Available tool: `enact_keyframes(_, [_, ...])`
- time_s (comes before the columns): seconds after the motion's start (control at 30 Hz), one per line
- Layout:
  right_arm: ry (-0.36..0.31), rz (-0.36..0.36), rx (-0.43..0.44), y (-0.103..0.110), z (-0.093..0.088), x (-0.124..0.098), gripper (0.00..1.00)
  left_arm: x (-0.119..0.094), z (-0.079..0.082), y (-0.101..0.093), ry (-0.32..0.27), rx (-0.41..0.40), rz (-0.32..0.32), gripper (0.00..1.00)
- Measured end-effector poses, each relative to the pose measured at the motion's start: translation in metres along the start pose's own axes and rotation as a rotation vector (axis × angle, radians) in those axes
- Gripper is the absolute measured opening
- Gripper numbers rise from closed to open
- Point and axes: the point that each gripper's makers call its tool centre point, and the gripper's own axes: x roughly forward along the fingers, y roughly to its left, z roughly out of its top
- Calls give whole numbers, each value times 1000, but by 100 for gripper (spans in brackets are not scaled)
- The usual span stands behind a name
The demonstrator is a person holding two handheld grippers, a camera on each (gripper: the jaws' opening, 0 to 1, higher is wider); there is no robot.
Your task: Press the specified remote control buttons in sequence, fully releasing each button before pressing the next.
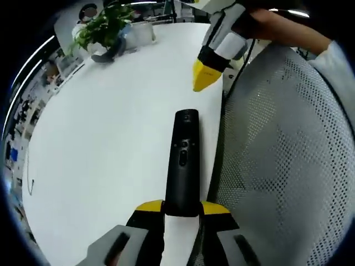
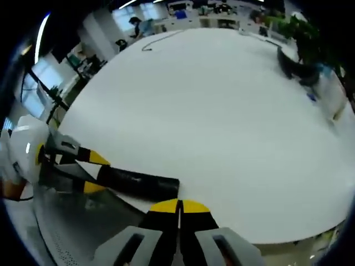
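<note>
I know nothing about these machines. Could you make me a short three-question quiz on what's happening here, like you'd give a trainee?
1. True or false: the left gripper grips the black remote control by its near end.
2. The right gripper has its jaws: A) wide open B) shut together, holding nothing.
3. What stands at the far end of the white table?

Key: 1 true. 2 B. 3 A potted plant.

Large white table [image 1: 111,127] with a rounded edge, in an open office. A grey perforated mesh chair back [image 1: 288,160] stands beside it. A potted green plant [image 1: 105,25] sits at the table's far side. Ceiling strip lights [image 2: 128,4] and desks lie behind.
</note>
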Motion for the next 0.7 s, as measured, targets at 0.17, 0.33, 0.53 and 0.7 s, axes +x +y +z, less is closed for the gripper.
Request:
enact_keyframes(0.17, [30, 97, 74, 10, 12, 11, 0, 6, 1, -3, -103, -66, -28, 22])
enact_keyframes(0.33, [41, 153, 126, 12, 19, 22, 0, 9, -1, -3, -166, -71, -5, 22])
enact_keyframes(0.53, [62, 210, 227, 9, 7, 35, 0, 10, -2, -3, -208, -59, 3, 23])
enact_keyframes(0.7, [17, 228, 303, 4, 14, 32, 0, 10, -1, -3, -267, -61, 17, 23])
